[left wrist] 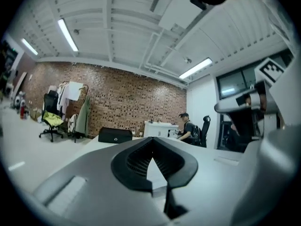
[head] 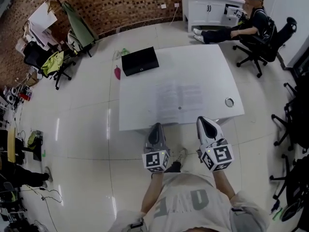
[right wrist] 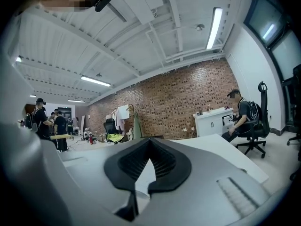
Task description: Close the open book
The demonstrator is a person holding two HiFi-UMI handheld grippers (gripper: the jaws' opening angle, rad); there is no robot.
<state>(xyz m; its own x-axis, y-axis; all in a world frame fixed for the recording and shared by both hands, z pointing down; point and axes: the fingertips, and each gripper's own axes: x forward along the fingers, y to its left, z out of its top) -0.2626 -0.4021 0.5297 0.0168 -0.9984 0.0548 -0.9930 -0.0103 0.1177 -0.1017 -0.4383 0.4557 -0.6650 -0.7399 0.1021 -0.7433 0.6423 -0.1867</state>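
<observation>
Here the person stands at the near edge of a white rectangular table point(head: 207, 64) and holds both tools out in front, side by side and roughly level, noses toward the tabletop. The left grey two-jaw gripper point(head: 156, 126), with its marker cube nearest the body, reaches the table's front edge just left of centre. The right grey two-jaw gripper point(head: 204, 121) sits a little farther forward, its nose over the front edge. In the left gripper view, the left gripper point(left wrist: 151, 144) has its black ribbed pads meeting at the tips with nothing between them. In the right gripper view, the right gripper point(right wrist: 149, 142) is pinched together and empty in the same way. The open book with pale printed pages point(head: 177, 98) lies flat on the table, spread wide, near the front edge and just ahead of both noses. Its print is too blurred to read, and whether either nose touches it cannot be told. A black rectangular box point(head: 140, 61) rests at the table's far left corner, well apart from the book, and a small round metal ring point(head: 229, 102) lies to the book's right.
</observation>
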